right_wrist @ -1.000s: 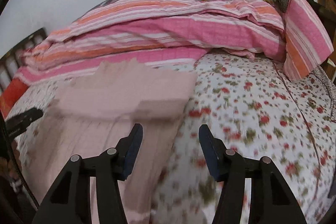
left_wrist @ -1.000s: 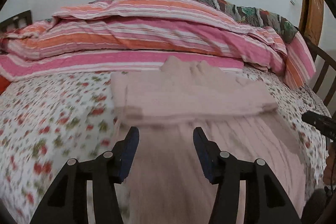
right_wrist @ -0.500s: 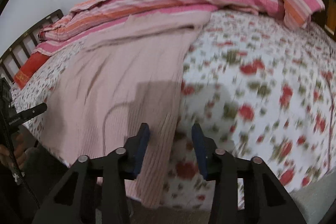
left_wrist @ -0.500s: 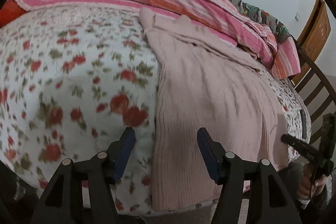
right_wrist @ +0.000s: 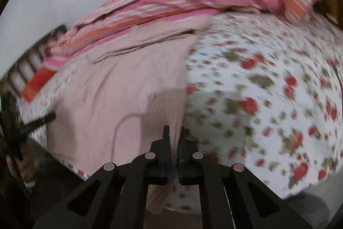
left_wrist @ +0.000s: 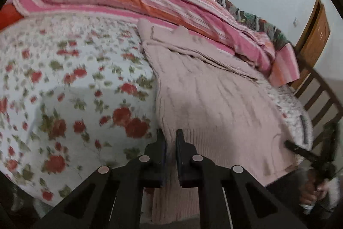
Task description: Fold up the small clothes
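A pale pink knit sweater (left_wrist: pixel 210 104) lies flat on the flowered bed sheet (left_wrist: pixel 64 83), its far part folded over near the striped quilt. Its hem hangs over the bed's near edge. My left gripper (left_wrist: pixel 170 138) is shut on the sweater's near left hem corner. In the right wrist view the sweater (right_wrist: pixel 128 87) fills the left half, and my right gripper (right_wrist: pixel 174 134) is shut on its near right hem edge. The other gripper shows at the edge of each view.
A pink and orange striped quilt (left_wrist: pixel 150 3) is piled along the far side of the bed. A wooden chair (left_wrist: pixel 317 96) and a wooden door (left_wrist: pixel 313 31) stand at the right. An orange pillow (right_wrist: pixel 38 81) lies at the far left by the headboard slats.
Both grippers dropped from the sweater's middle to its near hem and closed on it, left on the left corner, right on the right edge.
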Demonstrator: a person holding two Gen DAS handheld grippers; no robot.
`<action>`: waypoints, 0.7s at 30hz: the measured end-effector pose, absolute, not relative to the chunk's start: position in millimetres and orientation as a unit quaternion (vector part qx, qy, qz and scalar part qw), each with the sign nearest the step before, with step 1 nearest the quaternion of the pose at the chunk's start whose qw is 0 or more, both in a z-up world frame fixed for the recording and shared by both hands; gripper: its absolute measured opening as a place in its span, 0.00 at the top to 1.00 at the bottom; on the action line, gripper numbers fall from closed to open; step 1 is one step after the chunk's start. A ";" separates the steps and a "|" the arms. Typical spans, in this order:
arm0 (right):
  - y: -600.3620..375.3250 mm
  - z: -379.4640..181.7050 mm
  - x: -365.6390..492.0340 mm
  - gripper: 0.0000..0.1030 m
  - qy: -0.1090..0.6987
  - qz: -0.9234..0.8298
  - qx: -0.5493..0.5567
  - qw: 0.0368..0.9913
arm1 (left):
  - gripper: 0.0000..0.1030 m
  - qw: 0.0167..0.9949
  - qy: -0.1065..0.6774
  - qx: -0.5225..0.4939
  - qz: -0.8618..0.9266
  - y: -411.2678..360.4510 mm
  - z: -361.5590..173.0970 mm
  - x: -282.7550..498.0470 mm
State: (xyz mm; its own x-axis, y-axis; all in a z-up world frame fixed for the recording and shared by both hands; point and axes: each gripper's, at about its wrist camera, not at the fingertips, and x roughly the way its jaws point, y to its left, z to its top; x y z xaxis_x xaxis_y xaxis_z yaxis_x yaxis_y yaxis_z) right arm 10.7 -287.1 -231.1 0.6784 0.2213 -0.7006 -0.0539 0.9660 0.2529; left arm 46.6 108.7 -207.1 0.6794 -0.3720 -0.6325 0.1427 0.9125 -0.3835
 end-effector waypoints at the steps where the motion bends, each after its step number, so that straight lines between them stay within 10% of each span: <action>1: -284.9 -235.4 12.3 0.95 0.402 0.074 0.103 0.907 | 0.89 0.902 0.378 -0.153 -0.143 107.3 -210.5 46.7; 8: -270.5 -247.3 19.7 0.72 0.431 0.092 0.103 0.892 | 0.75 0.880 0.411 -0.183 -0.152 103.7 -229.8 45.1; 14: -263.1 -250.8 10.6 0.72 0.437 0.115 0.094 0.887 | 0.75 0.870 0.419 -0.204 -0.161 102.4 -236.6 29.1; 21: -259.6 -235.0 -7.2 0.95 0.411 0.134 0.092 0.897 | 0.94 0.878 0.392 -0.213 -0.174 98.5 -216.1 12.8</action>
